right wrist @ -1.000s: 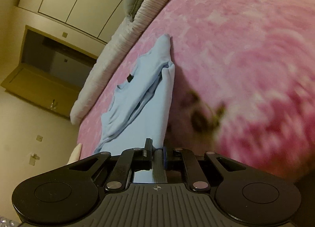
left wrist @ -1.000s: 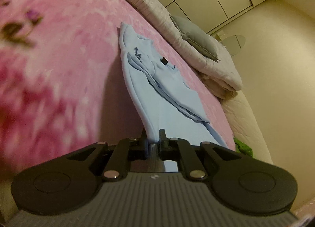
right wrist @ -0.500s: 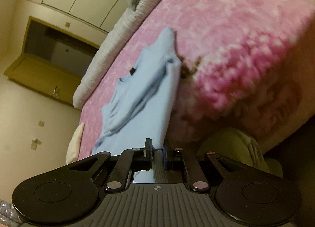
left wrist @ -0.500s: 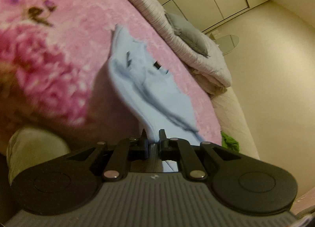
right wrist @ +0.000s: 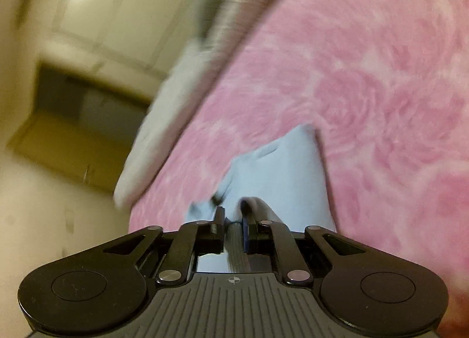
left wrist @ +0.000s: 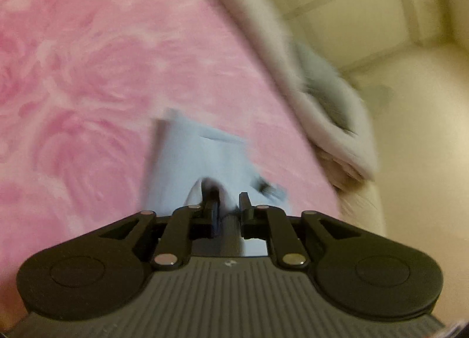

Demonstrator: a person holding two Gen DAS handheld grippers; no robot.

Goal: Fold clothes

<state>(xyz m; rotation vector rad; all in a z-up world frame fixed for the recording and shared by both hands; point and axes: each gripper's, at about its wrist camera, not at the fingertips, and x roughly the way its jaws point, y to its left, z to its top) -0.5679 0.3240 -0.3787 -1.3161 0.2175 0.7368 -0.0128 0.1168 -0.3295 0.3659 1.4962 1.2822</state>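
A light blue garment (left wrist: 202, 156) lies on the pink floral blanket (left wrist: 88, 74), and it looks short and doubled over. My left gripper (left wrist: 227, 197) is shut on a fold of its cloth, which humps over the left finger. In the right wrist view the same garment (right wrist: 287, 168) stretches away from my right gripper (right wrist: 232, 212), which is shut on its near edge. Both grippers sit low over the garment. A small dark label shows near each gripper. Both views are blurred by motion.
A rolled beige quilt (left wrist: 322, 121) with a grey pillow (left wrist: 325, 77) runs along the far side of the bed. The pale quilt (right wrist: 164, 121) shows in the right view too. Behind it are cream wardrobe doors (right wrist: 123, 15) and a dark wooden alcove (right wrist: 73, 121).
Both grippers swung from off the bed's edge forward over the blanket, carrying the held hem onto the rest of the garment. The garment now looks folded and shorter.
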